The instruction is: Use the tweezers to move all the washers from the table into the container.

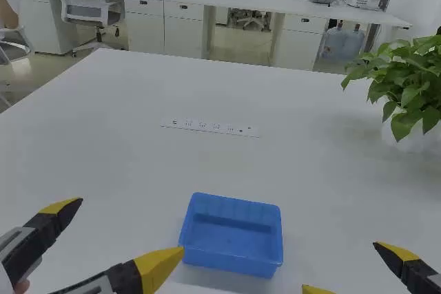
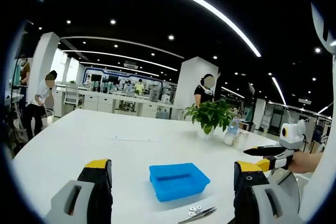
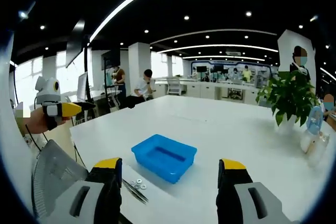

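Just ahead of right claw (image 3: 169, 162), washers (image 3: 139, 184).

Open blue container (image 1: 231, 256) sits upright; metal tweezers (image 3: 134, 191) lie beside perhaps three washers (image 3: 140, 184) nearby.

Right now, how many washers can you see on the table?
3 washers, clustered together on the white table beside the tweezers, just in front of the blue container. Tiny, so more may be hidden.
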Demonstrator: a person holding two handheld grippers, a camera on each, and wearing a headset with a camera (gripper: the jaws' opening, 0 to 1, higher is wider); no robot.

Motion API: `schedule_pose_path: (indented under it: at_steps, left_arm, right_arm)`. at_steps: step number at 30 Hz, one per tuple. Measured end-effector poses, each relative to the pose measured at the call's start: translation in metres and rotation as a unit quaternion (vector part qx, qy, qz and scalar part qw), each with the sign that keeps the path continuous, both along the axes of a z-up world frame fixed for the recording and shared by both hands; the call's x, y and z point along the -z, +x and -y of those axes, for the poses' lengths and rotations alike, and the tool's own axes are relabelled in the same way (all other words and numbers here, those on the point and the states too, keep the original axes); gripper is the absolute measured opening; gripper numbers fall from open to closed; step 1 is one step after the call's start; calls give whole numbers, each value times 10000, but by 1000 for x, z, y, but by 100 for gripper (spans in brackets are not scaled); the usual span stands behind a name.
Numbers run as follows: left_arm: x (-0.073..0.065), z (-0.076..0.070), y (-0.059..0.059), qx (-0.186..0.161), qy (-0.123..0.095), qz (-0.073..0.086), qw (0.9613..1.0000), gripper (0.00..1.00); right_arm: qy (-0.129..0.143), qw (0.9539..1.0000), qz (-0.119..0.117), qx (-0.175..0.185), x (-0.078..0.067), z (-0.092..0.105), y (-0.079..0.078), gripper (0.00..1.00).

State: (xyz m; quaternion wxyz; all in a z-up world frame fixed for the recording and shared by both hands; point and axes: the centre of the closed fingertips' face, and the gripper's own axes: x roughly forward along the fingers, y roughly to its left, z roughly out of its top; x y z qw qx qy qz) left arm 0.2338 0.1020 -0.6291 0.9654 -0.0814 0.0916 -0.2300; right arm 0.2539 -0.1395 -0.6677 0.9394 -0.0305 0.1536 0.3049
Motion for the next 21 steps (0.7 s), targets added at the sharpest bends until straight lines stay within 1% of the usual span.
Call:
schedule_pose_path:
  at_steps: [3,4,5,7,13,21]
  left_arm:
    - [1,4,0,62,38,-13,10000,96]
    - [1,4,0,60,20,-10,10000,96]
    - [0,5,1,56,-30,26,10000,97]
    - [0,5,1,51,-45,-7,10000,96]
    - [1,2,2,21,-23,-7,10000,96]
    - [4,-2,7,-15,-26,-32,10000,96]
  right_arm:
    - [-48,9999,-27,-92,2,-7,-1,70]
    - [-66,9999,-31,-114,3,-9,-2,70]
    - [-93,9998,-42,-142,4,-10,-2,70]
    - [-103,9998,-42,-160,5,-10,-2,70]
    - [-46,9999,-30,-135,2,-8,1,70]
    - [-53,9999,-27,-110,1,-8,4,70]
